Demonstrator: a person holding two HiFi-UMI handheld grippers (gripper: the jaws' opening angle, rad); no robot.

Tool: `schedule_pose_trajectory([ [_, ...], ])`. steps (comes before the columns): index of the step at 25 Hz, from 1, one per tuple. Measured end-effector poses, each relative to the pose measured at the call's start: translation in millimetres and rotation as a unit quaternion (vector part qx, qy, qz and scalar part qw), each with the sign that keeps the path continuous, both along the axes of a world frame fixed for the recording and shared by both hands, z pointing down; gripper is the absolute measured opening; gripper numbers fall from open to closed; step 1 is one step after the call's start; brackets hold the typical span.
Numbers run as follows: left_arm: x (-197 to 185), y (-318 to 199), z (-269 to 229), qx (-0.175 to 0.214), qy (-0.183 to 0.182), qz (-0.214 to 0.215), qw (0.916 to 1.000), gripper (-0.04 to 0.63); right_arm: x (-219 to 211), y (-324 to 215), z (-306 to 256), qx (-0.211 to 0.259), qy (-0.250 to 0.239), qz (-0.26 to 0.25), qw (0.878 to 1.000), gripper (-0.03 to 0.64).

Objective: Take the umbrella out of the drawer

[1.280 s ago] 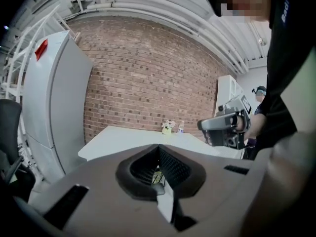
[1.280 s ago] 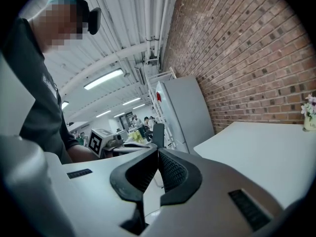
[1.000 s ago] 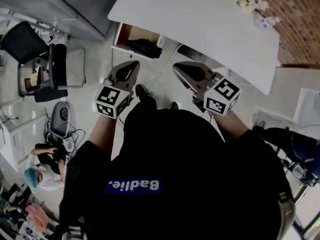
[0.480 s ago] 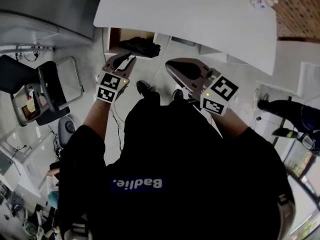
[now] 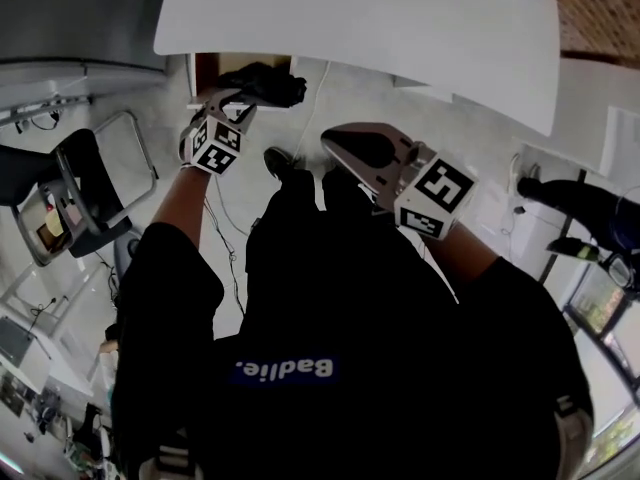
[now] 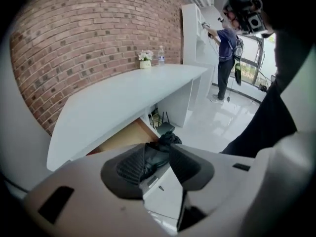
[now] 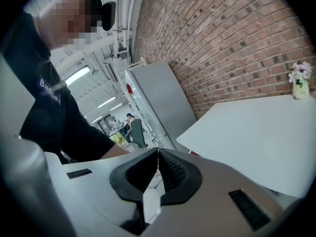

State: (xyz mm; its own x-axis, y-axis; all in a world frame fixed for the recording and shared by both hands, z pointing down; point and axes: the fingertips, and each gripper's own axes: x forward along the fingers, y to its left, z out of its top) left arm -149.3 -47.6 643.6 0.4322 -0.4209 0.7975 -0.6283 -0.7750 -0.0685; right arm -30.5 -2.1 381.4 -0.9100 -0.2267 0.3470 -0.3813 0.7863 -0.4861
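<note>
A black folded umbrella (image 5: 268, 83) lies in the open wooden drawer (image 5: 201, 68) under the white table. My left gripper (image 5: 232, 100) reaches down at the drawer's front, close to the umbrella's near end. In the left gripper view the umbrella (image 6: 167, 138) shows in the gap of the left gripper (image 6: 158, 147), whose jaws are opening; the pads do not press on it. My right gripper (image 5: 345, 143) hovers to the right, away from the drawer. In its own view the right gripper (image 7: 158, 152) is shut with nothing in it.
The white table top (image 5: 380, 18) overhangs the drawer. On it stand a small flower vase (image 6: 144, 58) and a bottle (image 6: 161, 55) by the brick wall. A chair (image 5: 70, 188) stands at the left; a person (image 6: 227, 43) works at the far shelves.
My left gripper has dropped down and forward to the drawer, and its jaws have parted. The right gripper has sunk a little and stays shut.
</note>
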Motion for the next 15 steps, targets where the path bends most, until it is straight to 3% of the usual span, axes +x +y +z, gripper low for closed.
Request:
schedule_pose_trajectory([
  [6,-8,-17,52,-0.011,-0.086,0.043,0.9953,0.174,7,-13,13,-0.004,-0.011,0.008,1.0,0.031],
  [15,-15,-34,120,-0.023,-0.183,0.121,0.9754,0.235,32,-18,43,-0.026,0.007,0.023,0.999,0.031],
])
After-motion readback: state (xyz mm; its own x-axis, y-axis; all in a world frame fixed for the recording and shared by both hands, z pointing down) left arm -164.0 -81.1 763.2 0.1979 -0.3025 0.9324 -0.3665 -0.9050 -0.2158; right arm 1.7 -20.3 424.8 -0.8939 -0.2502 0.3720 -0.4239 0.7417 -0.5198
